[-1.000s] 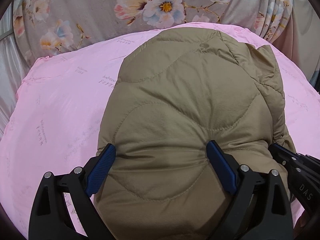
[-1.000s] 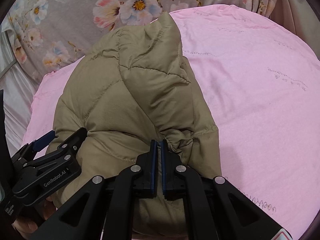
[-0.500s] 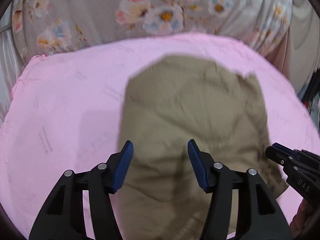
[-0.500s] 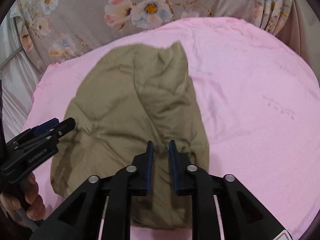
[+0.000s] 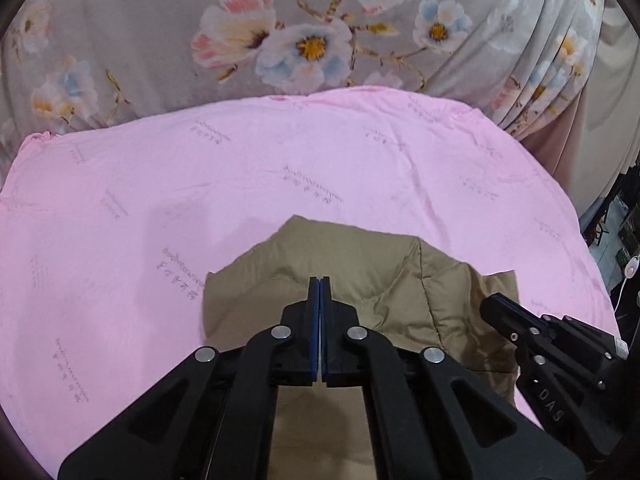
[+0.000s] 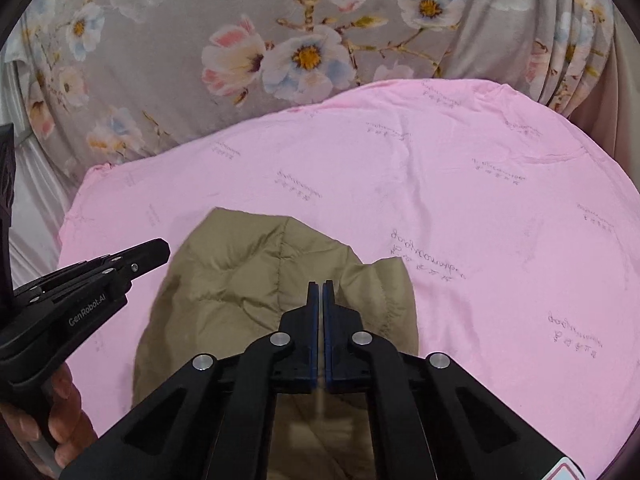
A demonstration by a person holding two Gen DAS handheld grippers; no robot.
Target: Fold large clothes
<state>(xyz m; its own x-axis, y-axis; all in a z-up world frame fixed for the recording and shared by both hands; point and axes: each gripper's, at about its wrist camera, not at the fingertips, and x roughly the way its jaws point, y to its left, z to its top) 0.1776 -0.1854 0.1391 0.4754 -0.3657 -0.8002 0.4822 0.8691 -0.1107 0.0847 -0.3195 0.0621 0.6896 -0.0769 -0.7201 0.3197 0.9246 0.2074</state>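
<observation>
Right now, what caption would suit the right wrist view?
Shut right gripper above a folded khaki quilted jacket on a pink sheet.

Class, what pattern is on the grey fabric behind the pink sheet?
Flowers: the grey fabric carries pink, white and blue blossoms with yellow centres, clearest in the right wrist view.

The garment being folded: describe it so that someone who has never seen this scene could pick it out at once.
A pink sheet printed with faint script covers the surface in front of a grey floral curtain. Near its front edge lies a folded olive-tan quilted jacket, just beyond both gripper tips. It is the only puffy, stitched, drab-coloured item; everything around it is flat pink or flowered.
</observation>
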